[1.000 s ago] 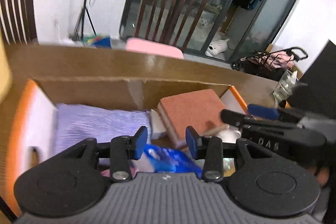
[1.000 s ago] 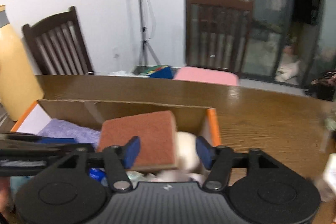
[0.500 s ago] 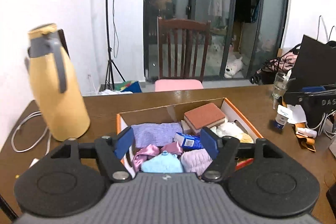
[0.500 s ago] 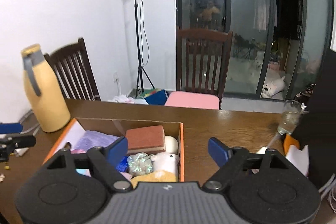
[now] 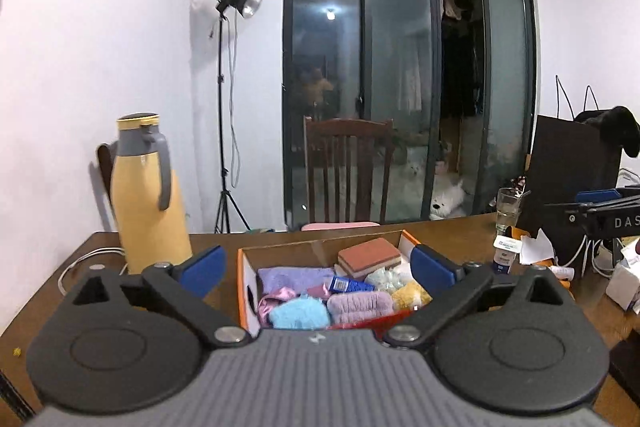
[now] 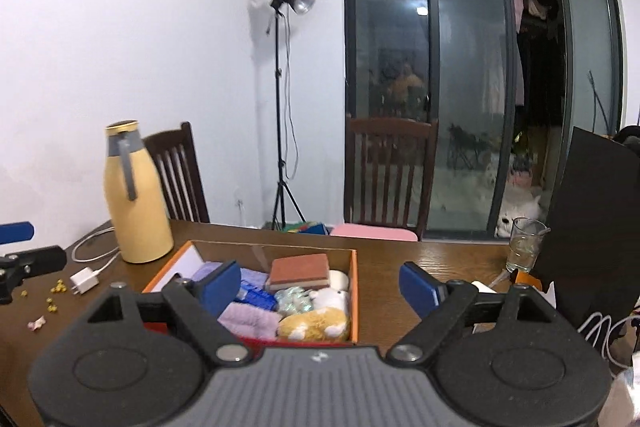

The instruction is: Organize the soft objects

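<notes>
An orange-rimmed cardboard box point(image 5: 245, 267) stands on the wooden table, also in the right wrist view point(image 6: 353, 291). It holds several soft things: a red-brown sponge point(image 5: 369, 260), a purple towel point(image 5: 294, 276), a light blue plush point(image 5: 298, 313), a lilac cloth point(image 5: 360, 305) and a yellow plush point(image 6: 314, 323). My left gripper point(image 5: 318, 269) is open and empty, raised back from the box. My right gripper point(image 6: 320, 287) is open and empty, raised likewise.
A yellow thermos point(image 5: 146, 195) stands left of the box. A white charger and cable point(image 6: 85, 281) and small crumbs lie at the left. A glass point(image 6: 524, 247), a black monitor point(image 6: 592, 227), small bottles and cables crowd the right. Wooden chairs stand behind the table.
Both grippers have pulled up and back from inside the box and opened wide. The sponge now lies in the box.
</notes>
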Motion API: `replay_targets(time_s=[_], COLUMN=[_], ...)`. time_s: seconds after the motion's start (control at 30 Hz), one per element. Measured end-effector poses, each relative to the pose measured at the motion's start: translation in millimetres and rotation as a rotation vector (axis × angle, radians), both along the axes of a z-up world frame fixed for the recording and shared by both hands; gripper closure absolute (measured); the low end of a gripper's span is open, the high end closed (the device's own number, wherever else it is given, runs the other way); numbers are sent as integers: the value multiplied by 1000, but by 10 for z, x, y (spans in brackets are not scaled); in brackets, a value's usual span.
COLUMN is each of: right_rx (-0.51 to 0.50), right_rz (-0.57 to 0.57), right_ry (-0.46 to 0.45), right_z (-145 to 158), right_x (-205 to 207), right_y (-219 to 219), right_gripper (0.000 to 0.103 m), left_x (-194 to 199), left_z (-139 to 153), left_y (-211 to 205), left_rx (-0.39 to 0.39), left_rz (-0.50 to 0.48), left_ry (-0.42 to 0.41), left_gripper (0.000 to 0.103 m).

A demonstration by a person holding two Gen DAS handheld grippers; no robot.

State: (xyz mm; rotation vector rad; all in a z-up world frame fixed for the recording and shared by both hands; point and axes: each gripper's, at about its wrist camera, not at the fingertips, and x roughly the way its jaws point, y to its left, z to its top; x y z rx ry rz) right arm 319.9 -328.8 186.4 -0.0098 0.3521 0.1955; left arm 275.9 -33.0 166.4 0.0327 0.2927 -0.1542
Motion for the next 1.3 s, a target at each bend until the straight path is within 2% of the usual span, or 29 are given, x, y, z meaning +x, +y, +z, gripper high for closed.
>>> replay_targets(time_s=[0.23,0.4,0.5,0.63,0.7,0.77,0.87,1.3], right_rx=[39,5,-12,109,127,102,14,28], right_rz=[24,55,63,62,61,73,79,61], right_ry=[-84,-142,-171,-127,-90,-81,-100,-120], right_z=[-383,-730,-915,-1252,-1421,-1522,-1577,-1447], right_x=[-867,-1548,-1877,-2326,-2521,-2683,-2828,-2848], right_y=[92,247,388,513,596,674,760,741], right_gripper=[12,6,4,3,3,3,3,3], left_x=[-702,-1315,-1718,-2228,-2455,-2565,-2588,-2609], left_z=[-357,-561,-711,-940,-1067,-1140,-1126,-1114], left_y=[-9,192,274,362,335,258,163,246], left_rx=[33,-48,-44,-81,-79,-36,32,-2], left_rz=[62,66,97,110,120,86,63,92], left_ry=[-78,-96,-129,-117,-118,-110,-135,-134], left_gripper=[0,0,0,0,0,0,0,0])
